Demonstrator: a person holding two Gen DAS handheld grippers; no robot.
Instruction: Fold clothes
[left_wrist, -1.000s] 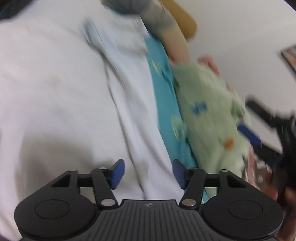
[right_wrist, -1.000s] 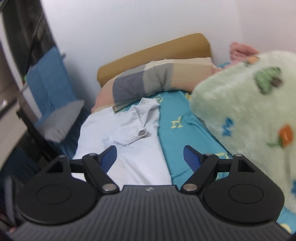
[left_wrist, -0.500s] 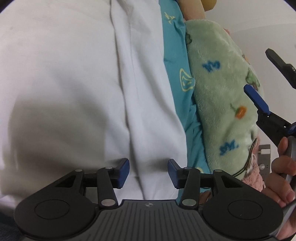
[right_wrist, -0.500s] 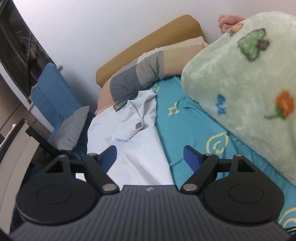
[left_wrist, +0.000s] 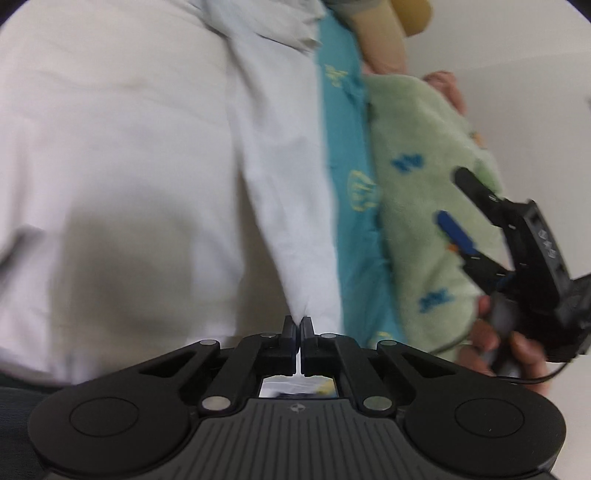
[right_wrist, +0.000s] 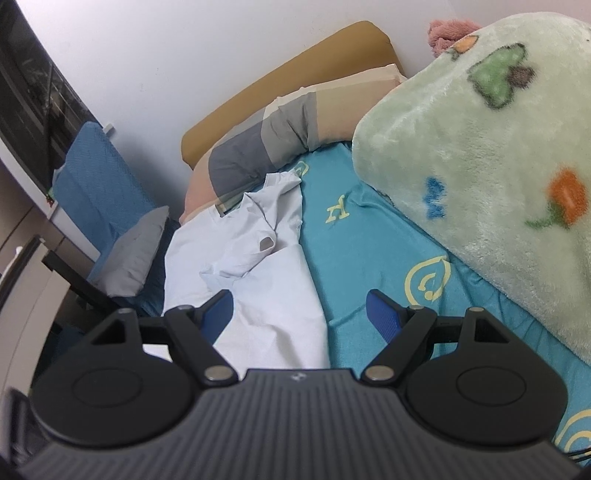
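The left gripper (left_wrist: 298, 326) has its jaws pressed together low in the centre of its view, and a thin point of the white garment (left_wrist: 147, 166) runs straight into them, so it looks clamped on the hem or an edge of that cloth. From the pinch the fabric fans up and leftward, filling most of that frame; the picture is blurred, so exactly which edge is caught I cannot tell. The right gripper (right_wrist: 300, 308) hangs over the bed with its blue pads wide apart and nothing between them.

In the right wrist view the garment lies lengthwise on the teal bedsheet (right_wrist: 369, 236), its far end rumpled in the middle of the frame just below a grey and beige pillow (right_wrist: 280, 136).

The grip seems slight. A tug could slide the thin, smooth cotton out, or drag the whole piece sideways with the rumple still in it, so any fold made over it would set crooked. The fluffy green blanket (right_wrist: 480, 155) bulks up along the right of the frame, close by; a swung edge might catch on its pile.

The sheet is flat and printed with yellow shapes, the blanket thick and plush with small bright motifs, the garment limp and easily creased.
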